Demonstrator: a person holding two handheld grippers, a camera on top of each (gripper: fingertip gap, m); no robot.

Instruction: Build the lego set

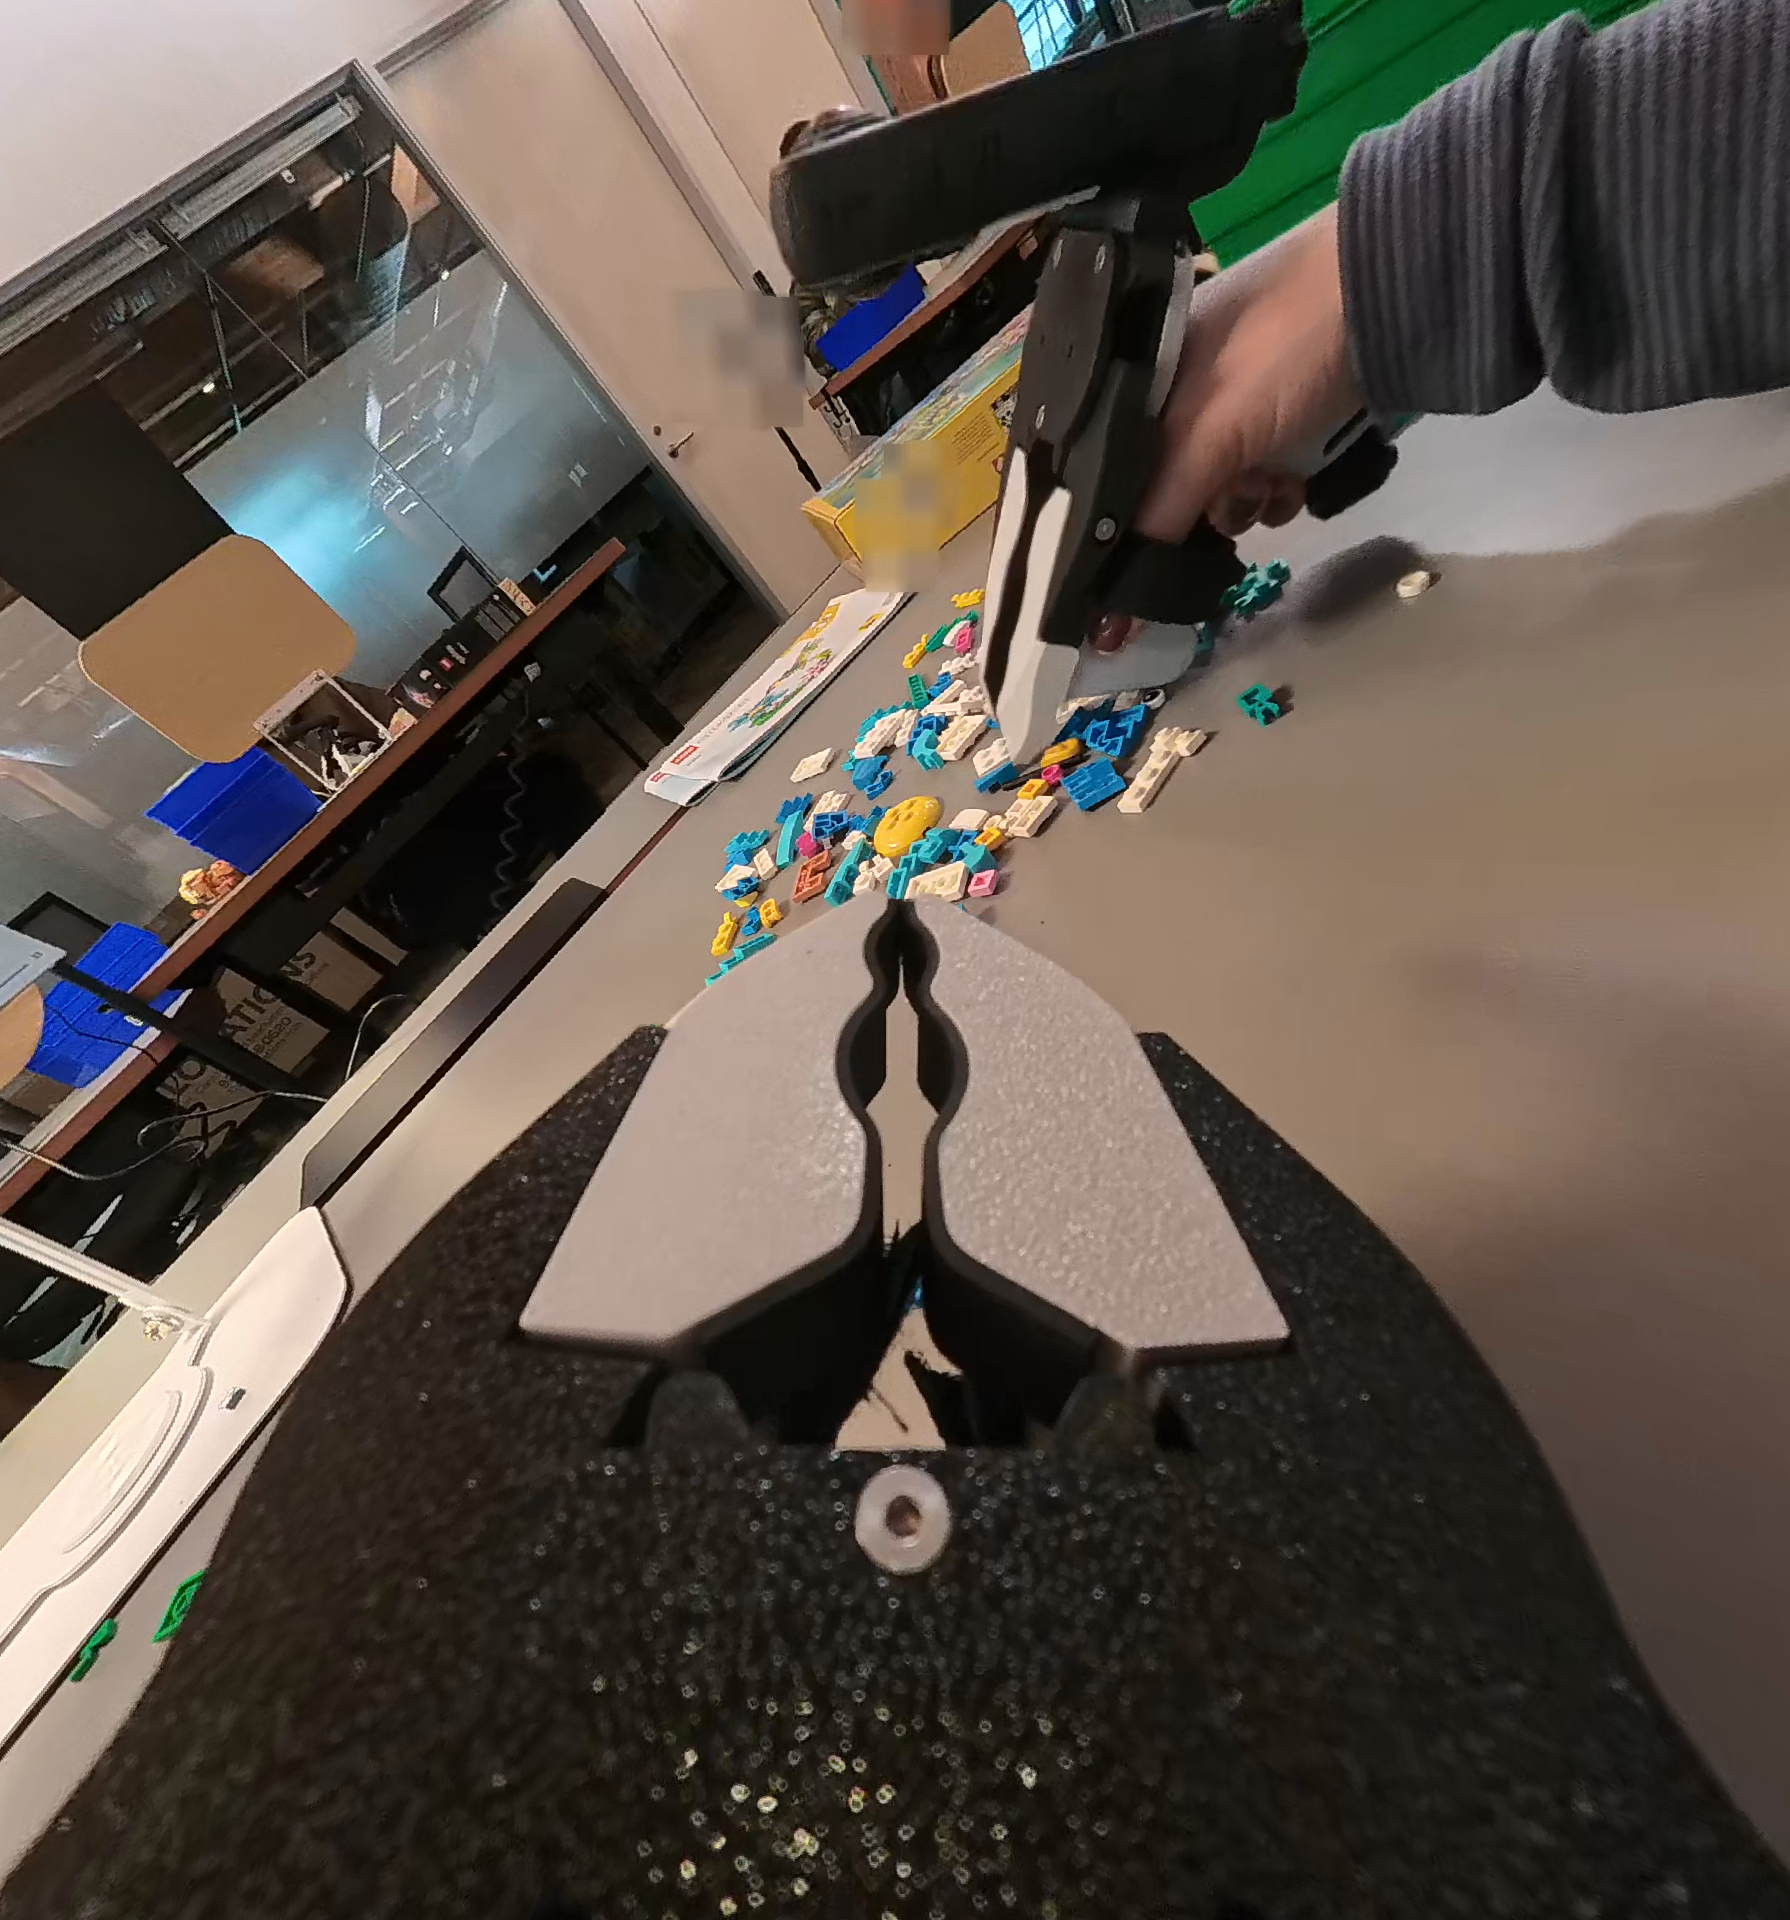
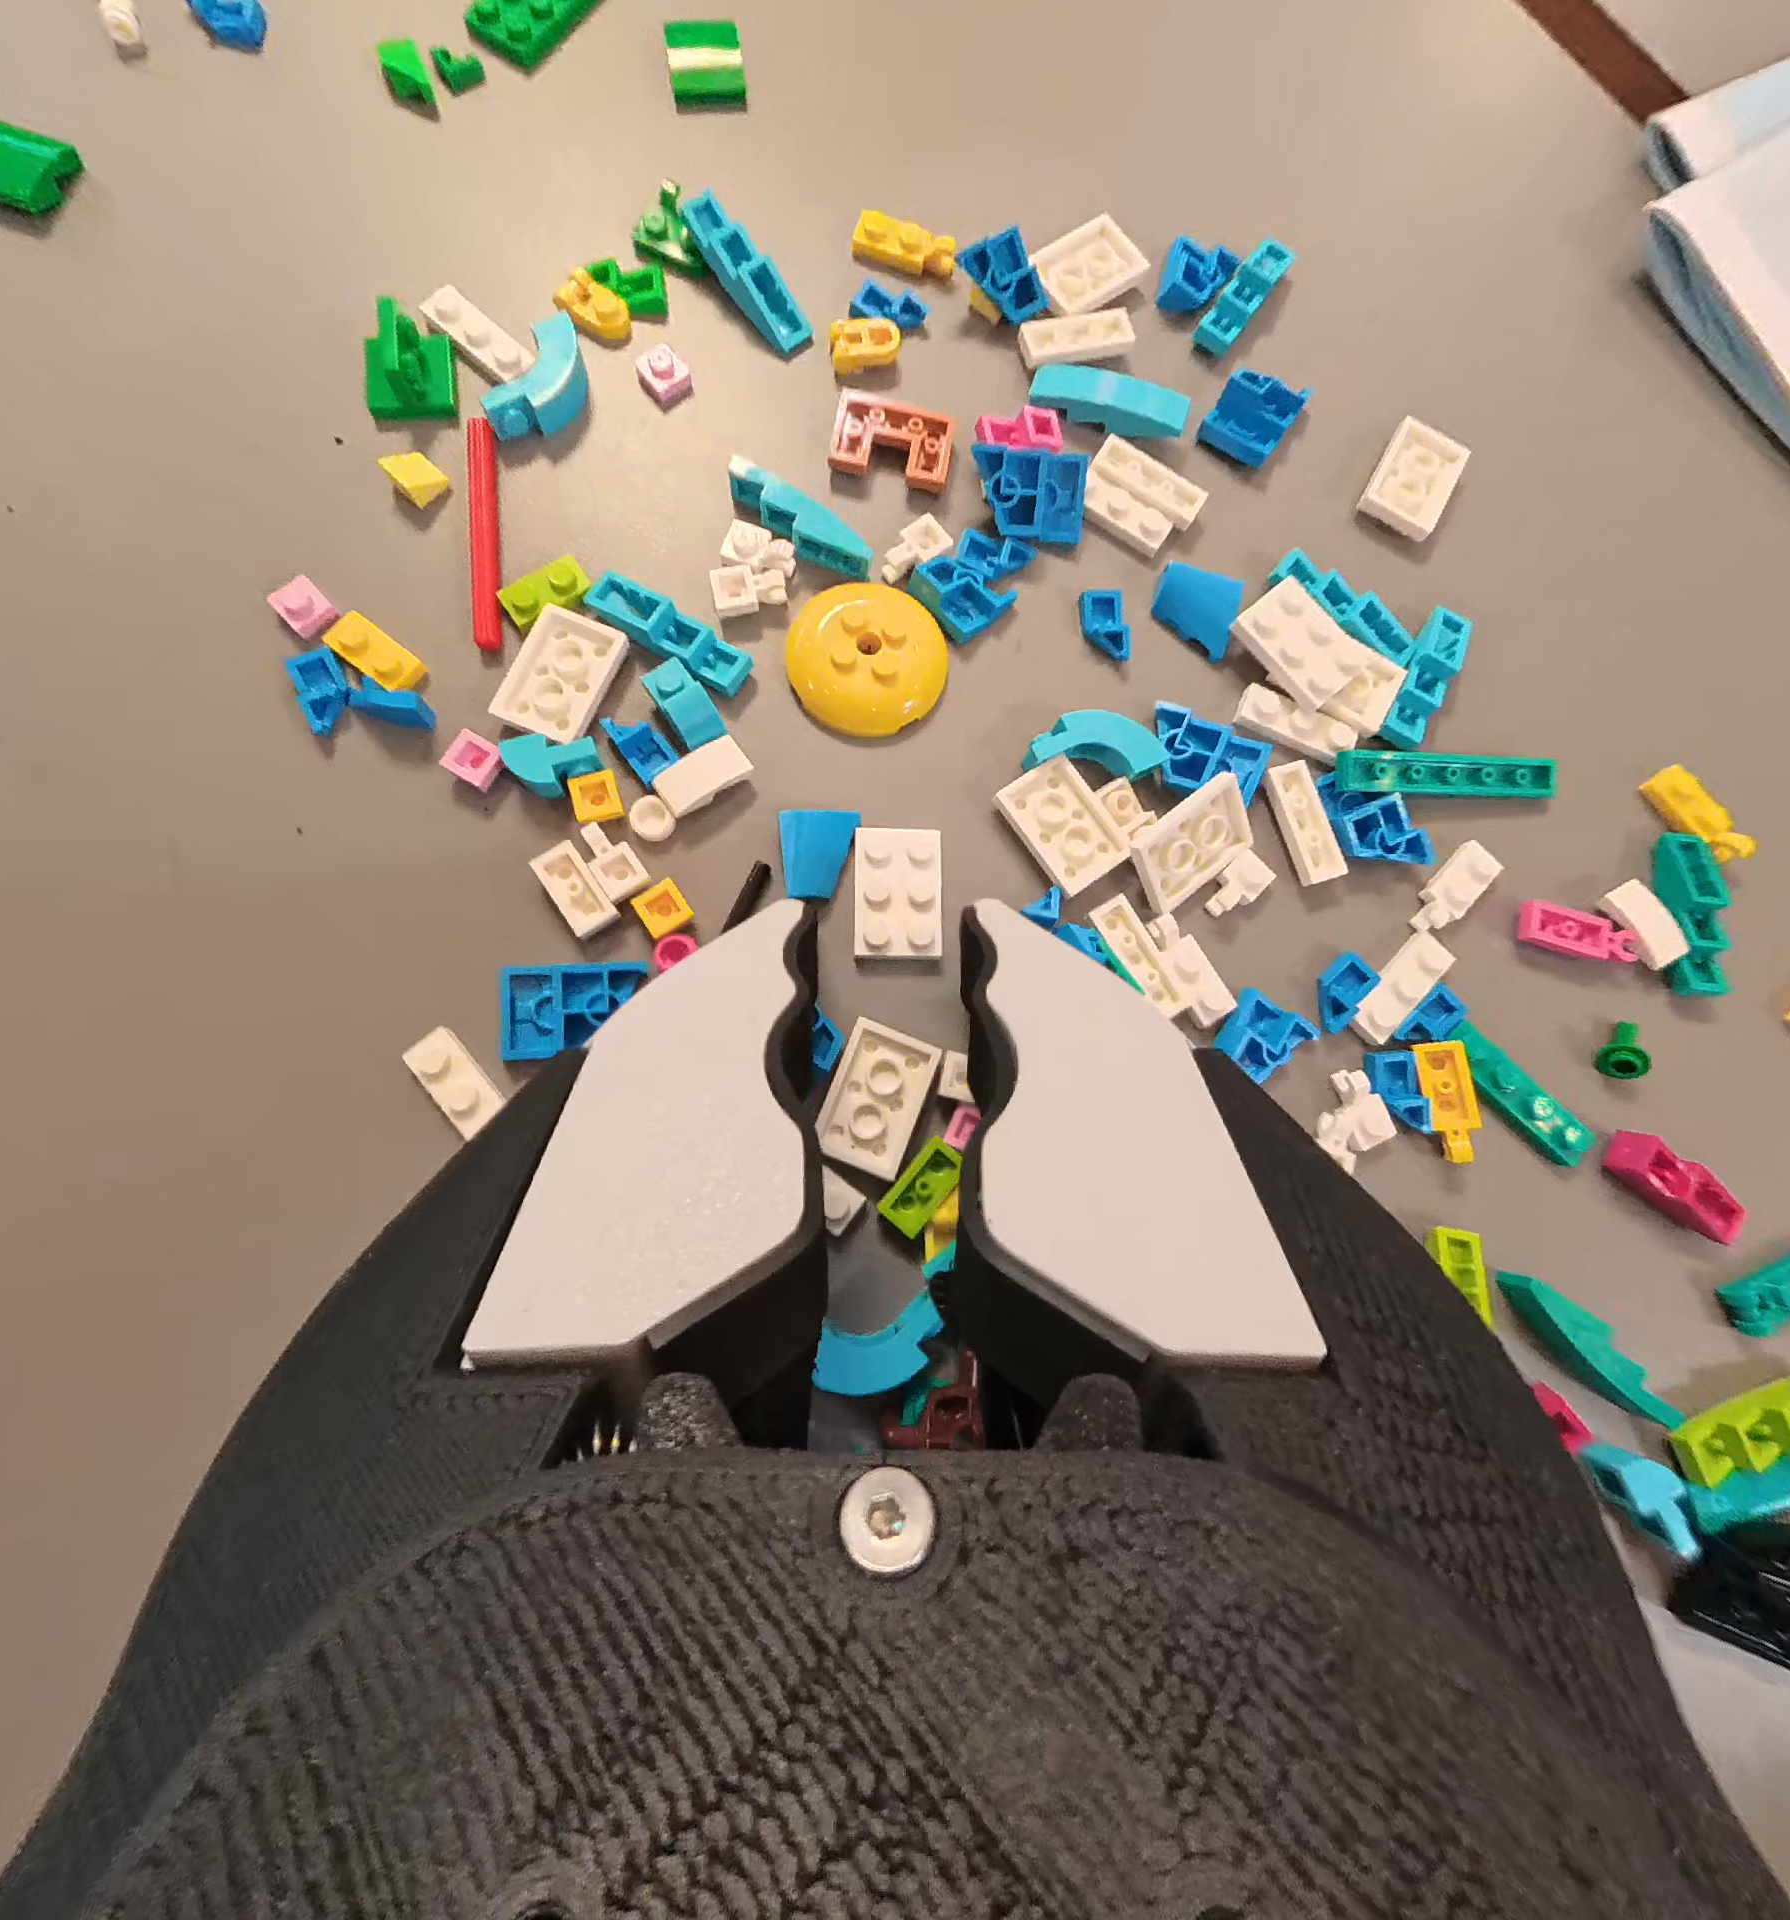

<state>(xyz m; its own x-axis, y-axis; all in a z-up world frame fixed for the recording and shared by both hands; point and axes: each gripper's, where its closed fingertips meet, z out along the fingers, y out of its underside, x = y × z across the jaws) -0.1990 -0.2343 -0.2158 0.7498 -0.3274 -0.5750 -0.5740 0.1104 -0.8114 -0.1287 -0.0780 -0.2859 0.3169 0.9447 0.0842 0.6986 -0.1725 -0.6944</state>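
Observation:
A scatter of small lego pieces (image 2: 1078,582) in blue, white, yellow, pink and teal lies on the grey table (image 2: 143,935). My right gripper (image 2: 889,914) is open and points down over the pile, its tips on either side of a white 2x3 plate (image 2: 897,891). A yellow dish piece (image 2: 866,659) lies just beyond it. In the left wrist view the pile (image 1: 922,810) lies ahead and the right gripper (image 1: 1021,727) reaches down into it, held by a hand. My left gripper (image 1: 903,914) is shut and empty, hovering short of the pile.
An instruction booklet (image 1: 777,696) and a yellow box (image 1: 922,468) lie past the pile. Green pieces (image 2: 13,166) sit at the far left of the right wrist view. White paper or bags (image 2: 1764,260) lie at its upper right. The table edge (image 1: 434,1081) runs on my left. My right fingertips sit around 20 cm from my left ones. The yellow dish piece (image 2: 866,659) lies around 5 cm away from my right fingertips.

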